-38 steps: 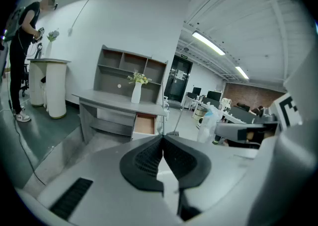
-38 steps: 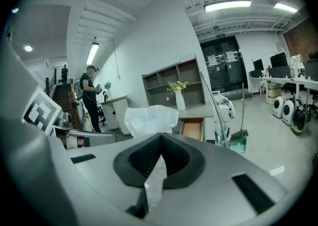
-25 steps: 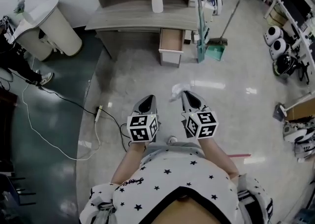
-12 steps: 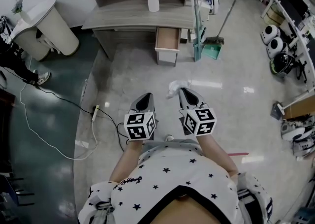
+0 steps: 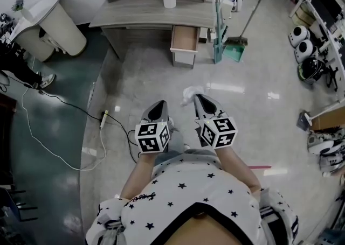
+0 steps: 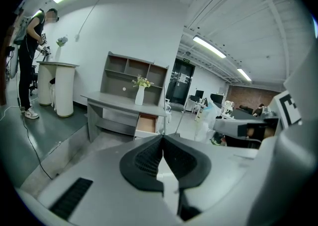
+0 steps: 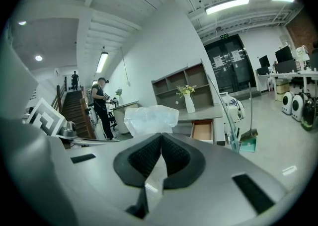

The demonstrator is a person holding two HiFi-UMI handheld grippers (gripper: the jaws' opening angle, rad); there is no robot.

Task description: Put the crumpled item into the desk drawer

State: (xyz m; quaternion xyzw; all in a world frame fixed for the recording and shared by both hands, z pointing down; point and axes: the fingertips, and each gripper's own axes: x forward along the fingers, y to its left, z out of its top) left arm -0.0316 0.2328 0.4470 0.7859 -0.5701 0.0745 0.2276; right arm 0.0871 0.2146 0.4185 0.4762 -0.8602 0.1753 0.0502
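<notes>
The left gripper (image 5: 159, 108) is hovering empty, its jaws pressed together. Beside it, the right gripper (image 5: 200, 99) is pinching the crumpled white item (image 5: 190, 93) between closed jaws. Well ahead, the desk (image 5: 145, 15) drawer (image 5: 184, 38) is standing open. Carrying seems underway; next calls for approaching and lowering the item inside.

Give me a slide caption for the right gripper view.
Right gripper shut on a crumpled white item, open desk drawer ahead.

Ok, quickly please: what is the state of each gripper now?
Left gripper: closed, empty.
Right gripper: closed on the crumpled item.
</notes>
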